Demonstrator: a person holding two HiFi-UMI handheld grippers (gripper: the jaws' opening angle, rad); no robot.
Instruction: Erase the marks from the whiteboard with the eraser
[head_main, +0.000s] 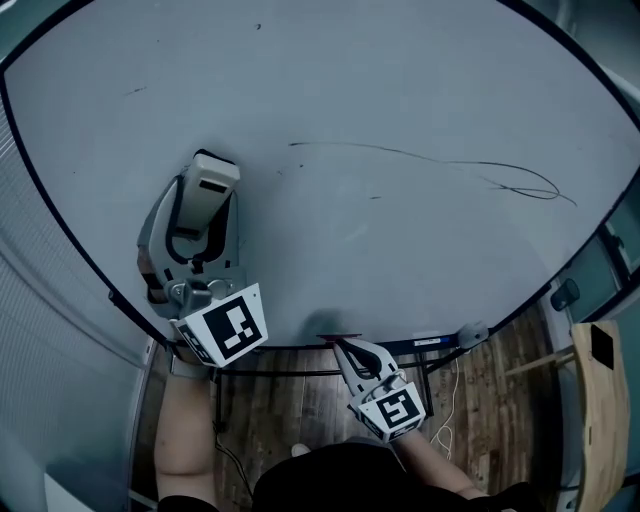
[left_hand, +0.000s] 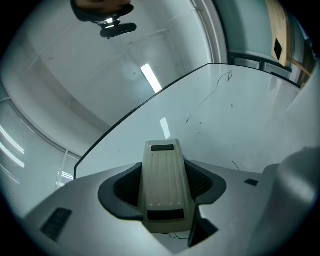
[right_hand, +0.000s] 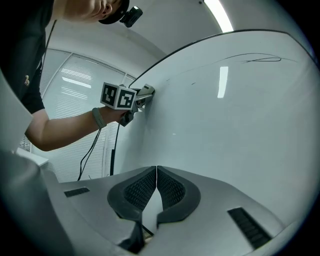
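Left gripper (head_main: 200, 225), in the head view, grips the eraser (head_main: 213, 178) on the left of the whiteboard (head_main: 400, 80); the long pen line (head_main: 430, 158) lies to its right, running sideways. In the left gripper view the eraser sits lengthwise between the jaws. In the right gripper view we see the right gripper (right_hand: 156, 192) closed on nothing; we judge it farther from the line.

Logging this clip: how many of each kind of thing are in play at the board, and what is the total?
hand-held grippers: 2, the left hand-held gripper shut on the eraser and the right hand-held gripper shut on nothing
eraser: 1
whiteboard: 1
long pen line on the board: 1
Total: 5
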